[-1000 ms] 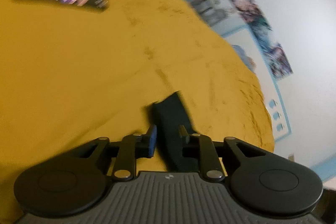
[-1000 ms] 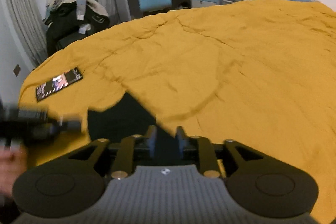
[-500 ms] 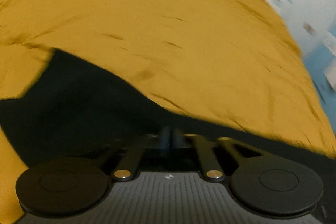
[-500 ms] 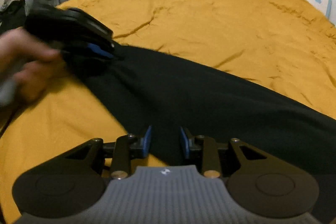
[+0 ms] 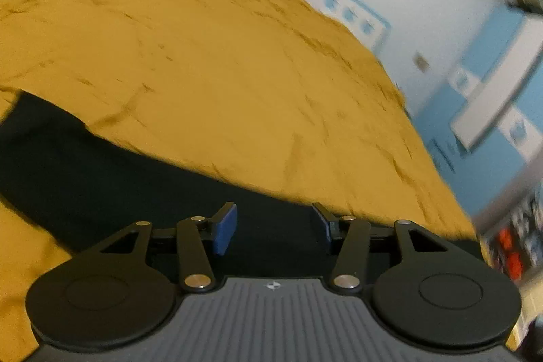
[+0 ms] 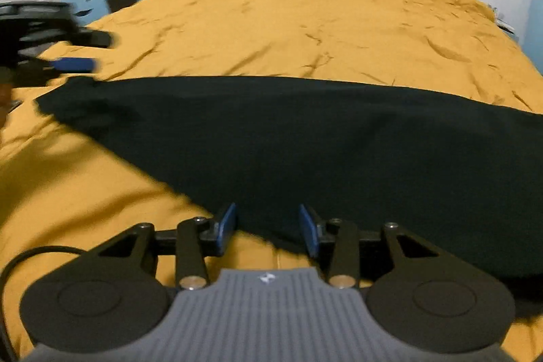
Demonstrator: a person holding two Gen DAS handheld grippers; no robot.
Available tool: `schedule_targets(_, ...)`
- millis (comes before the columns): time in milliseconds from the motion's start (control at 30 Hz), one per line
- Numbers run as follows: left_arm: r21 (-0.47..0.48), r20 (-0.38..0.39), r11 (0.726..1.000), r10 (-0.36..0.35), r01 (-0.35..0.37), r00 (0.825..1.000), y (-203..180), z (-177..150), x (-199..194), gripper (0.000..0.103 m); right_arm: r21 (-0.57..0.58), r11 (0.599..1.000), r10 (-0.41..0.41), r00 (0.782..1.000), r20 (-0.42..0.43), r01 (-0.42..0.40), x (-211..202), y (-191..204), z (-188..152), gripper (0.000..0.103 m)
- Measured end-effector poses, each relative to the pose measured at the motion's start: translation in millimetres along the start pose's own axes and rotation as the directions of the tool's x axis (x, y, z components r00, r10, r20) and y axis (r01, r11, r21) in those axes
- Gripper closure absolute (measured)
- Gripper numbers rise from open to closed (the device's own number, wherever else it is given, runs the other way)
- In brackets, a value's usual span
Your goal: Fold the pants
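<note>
motion blur smears the room in the left wrist view, so the wall posters and the blue furniture at the right edge cannot be read. the black pants [image 6: 305, 138] lie flat in a long band across the yellow bedspread [image 6: 322, 22], and their right end runs out of the right wrist picture, so how far they reach cannot be told. in the left wrist view the pants [image 5: 112, 178] pass under the tool body and their near edge is hidden. in the right wrist view the left hand-held gripper [image 6: 68, 53] is blurred at the left edge, just above the cloth's far corner; the hand holding it is cut off and mostly out of sight.

the left hand-held gripper [image 5: 273, 228] stands with jaws apart over the black cloth, nothing pinched between the blue pads [image 5: 224, 231]. the right hand-held gripper [image 6: 268, 228] also has its jaws parted, with the near hem of the pants lying in the gap but not pressed.

half a second ago the left jaws were clamped together on the fabric; they have just been opening and the cloth is let go. the right jaws have just been opening too. a second ago the pants were a small bunched piece held up by both tools; now they lie spread out on the bed.
</note>
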State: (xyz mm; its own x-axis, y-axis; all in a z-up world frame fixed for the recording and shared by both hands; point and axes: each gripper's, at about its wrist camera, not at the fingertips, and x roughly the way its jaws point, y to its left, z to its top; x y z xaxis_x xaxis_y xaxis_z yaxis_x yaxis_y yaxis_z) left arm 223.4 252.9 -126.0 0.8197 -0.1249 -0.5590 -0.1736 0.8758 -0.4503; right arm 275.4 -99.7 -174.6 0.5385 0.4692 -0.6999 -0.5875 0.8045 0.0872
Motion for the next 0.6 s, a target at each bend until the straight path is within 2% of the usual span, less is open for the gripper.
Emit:
schedule_targets(33,0.036,-0.025,0.998,0.050,-0.049,0.998,-4.5,-7.6,6.8,0.042,-0.006,1.000,0.001,1.000,0.009,-0.001,-10.3,-4.5,-3.4,0.065)
schedule_targets(67,0.059,-0.063,0.990,0.132,-0.129,0.989,-4.5,-11.8,17.0,0.042,0.012,1.000,0.009,1.000,0.023,-0.010,-23.3,-13.7,-7.3,0.065)
schedule_targets(100,0.062,-0.116,0.973,0.227,-0.221,0.967,1.5,-18.2,29.6,0.049,0.043,0.999,0.011,0.999,0.046,-0.013,-38.1,-26.6,-11.8,0.065)
schedule_targets(133,0.031,-0.143,0.969,0.248,-0.246,0.958,11.7,-23.5,37.3,0.053,0.076,0.997,-0.006,0.997,0.071,0.000,-51.6,-40.5,-17.2,0.063)
schedule_targets(200,-0.060,-0.104,0.980,0.181,-0.188,0.978,30.3,-30.0,32.2,0.053,0.157,0.986,-0.077,0.989,0.125,0.057,-84.3,-73.9,-29.3,0.061)
schedule_targets(267,-0.119,-0.086,0.982,0.139,-0.148,0.987,38.4,-33.5,28.6,0.053,0.251,0.957,-0.194,0.966,0.174,0.147,-113.2,-112.7,-38.0,0.059)
schedule_targets(300,-0.132,-0.081,0.981,0.129,-0.139,0.988,38.7,-33.9,27.4,0.053,0.299,0.935,-0.256,0.947,0.192,0.192,-126.9,-133.2,-42.0,0.057)
schedule_targets(367,-0.146,-0.080,0.980,0.122,-0.133,0.989,45.1,-33.5,30.4,0.053,0.396,0.873,-0.383,0.902,0.198,0.284,-144.5,-176.8,-44.9,0.042)
schedule_targets(400,-0.148,-0.081,0.980,0.124,-0.136,0.989,44.0,-34.7,31.9,0.053,0.424,0.847,-0.434,0.879,0.199,0.322,-151.6,-197.9,-45.5,0.039)
schedule_targets(467,-0.160,-0.086,0.977,0.130,-0.143,0.988,42.9,-37.3,33.2,0.053,0.419,0.819,-0.507,0.836,0.211,0.391,-157.7,-240.7,-42.3,0.028)
schedule_targets(533,-0.175,-0.090,0.973,0.133,-0.147,0.987,52.1,-15.2,30.5,0.053,0.385,0.792,-0.571,0.798,0.193,0.473,-153.7,-282.1,-36.0,0.028)
schedule_targets(600,-0.178,-0.091,0.973,0.133,-0.147,0.987,52.2,-14.0,27.4,0.053,0.362,0.778,-0.593,0.792,0.148,0.514,-149.0,-326.7,-33.4,0.029)
